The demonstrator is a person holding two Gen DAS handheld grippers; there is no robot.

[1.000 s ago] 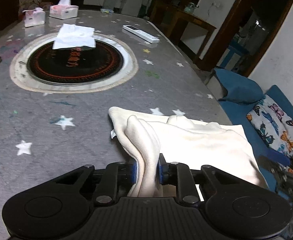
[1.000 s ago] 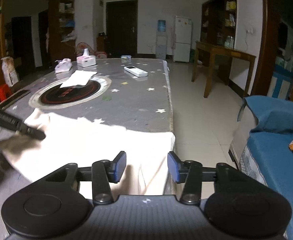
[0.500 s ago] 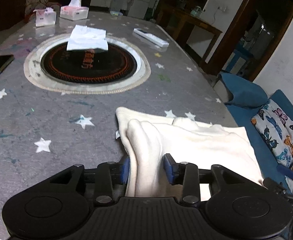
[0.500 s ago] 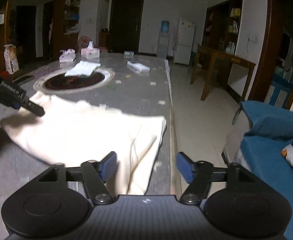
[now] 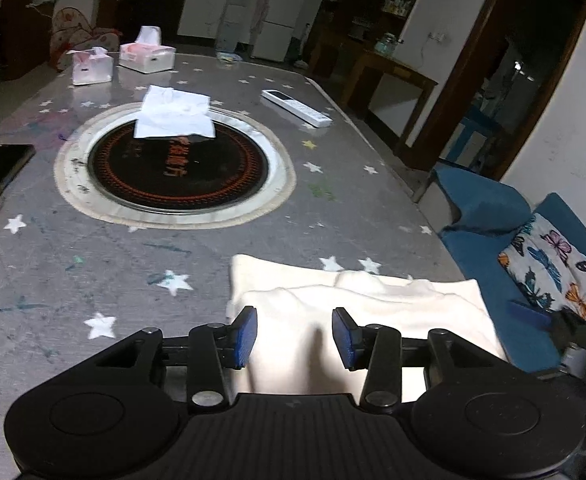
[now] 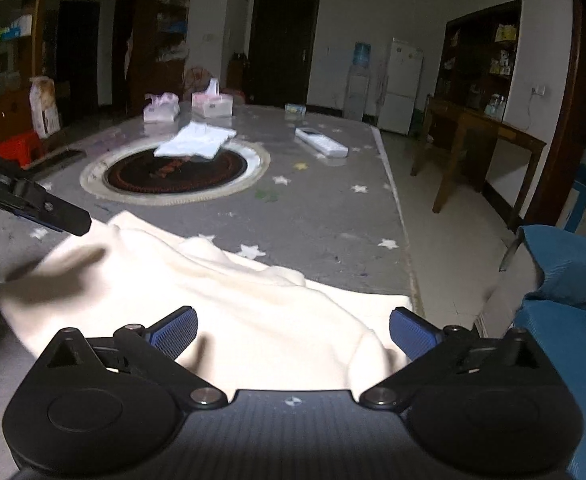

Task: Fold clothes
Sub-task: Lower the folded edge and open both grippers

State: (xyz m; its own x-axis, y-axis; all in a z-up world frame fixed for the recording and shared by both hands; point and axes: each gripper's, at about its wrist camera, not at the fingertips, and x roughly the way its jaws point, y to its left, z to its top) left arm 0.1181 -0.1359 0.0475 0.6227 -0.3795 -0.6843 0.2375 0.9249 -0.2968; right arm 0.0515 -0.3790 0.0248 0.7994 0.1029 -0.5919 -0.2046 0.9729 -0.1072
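1. Since a second earlier, the left gripper (image 5: pixel 294 333) had let go of the cream garment (image 5: pixel 357 312); its jaws were opening, pads clear of the cloth.
2. The right gripper (image 6: pixel 293 330) was spreading wide over the garment, gripping nothing.
3. The garment lay folded at the table's (image 5: pixel 93 248) near edge.
4. Farther off sat a remote (image 5: pixel 296 108).

L tongs (image 5: pixel 294 338) let go of cream garment (image 5: pixel 357 304), opening; R tongs (image 6: pixel 293 334) opening wide
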